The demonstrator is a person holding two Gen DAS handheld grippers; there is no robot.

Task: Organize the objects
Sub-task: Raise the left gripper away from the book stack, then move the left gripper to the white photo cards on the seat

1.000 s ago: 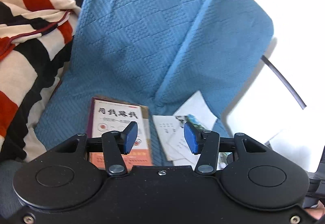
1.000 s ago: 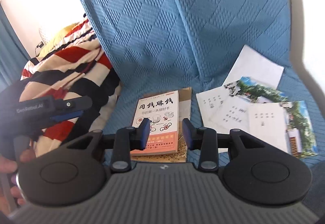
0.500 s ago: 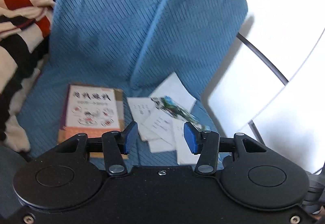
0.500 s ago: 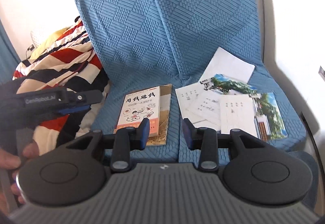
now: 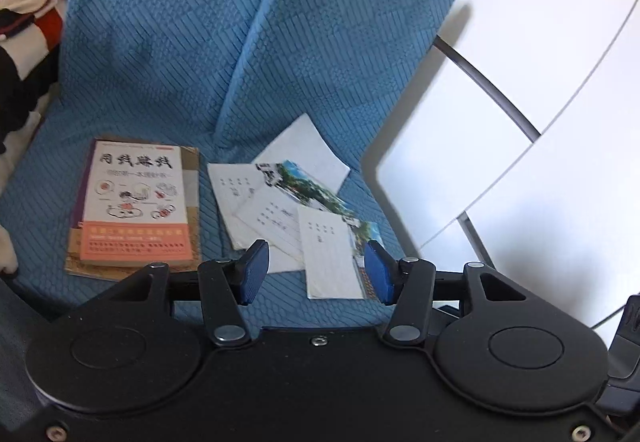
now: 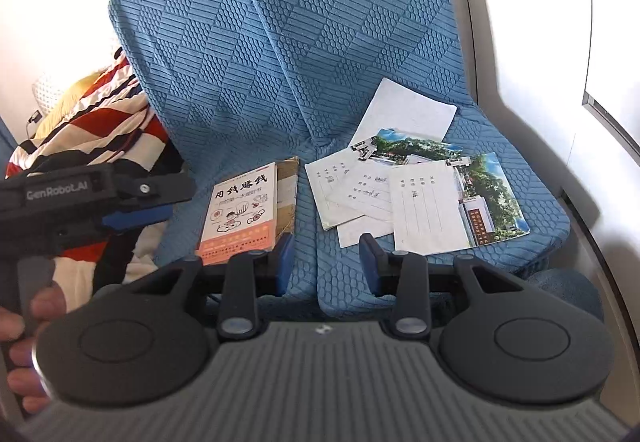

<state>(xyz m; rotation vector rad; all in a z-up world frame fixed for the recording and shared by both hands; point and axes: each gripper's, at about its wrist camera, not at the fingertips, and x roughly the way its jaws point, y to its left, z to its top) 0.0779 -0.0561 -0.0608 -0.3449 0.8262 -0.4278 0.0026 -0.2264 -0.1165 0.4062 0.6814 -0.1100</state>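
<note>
While both tools hang above the seat with nothing between their pads, the tidying looks barely begun: the left hand-held gripper (image 5: 316, 272) is spread wide over the nearest sheet, and the right hand-held gripper (image 6: 326, 256) is open too, poised over the bare strip between the two groups. On the left of the seat lies a book (image 6: 240, 207) with an orange band, resting on a second, brownish book (image 6: 289, 193). To its right, apart from it, sits a loose fan of papers (image 5: 280, 217) overlapping one another, some white with printed lines, some showing a colour photo (image 6: 488, 193) of trees. Gathering that fan into one pile seems the next move; thin sheets lying flat on soft fabric will probably need an edge lifted or slid before the pads can pinch them.

Everything rests on a chair (image 6: 320, 41) draped in blue quilted cloth, with a striped blanket (image 6: 100, 121) at far left and white walls behind.
</note>
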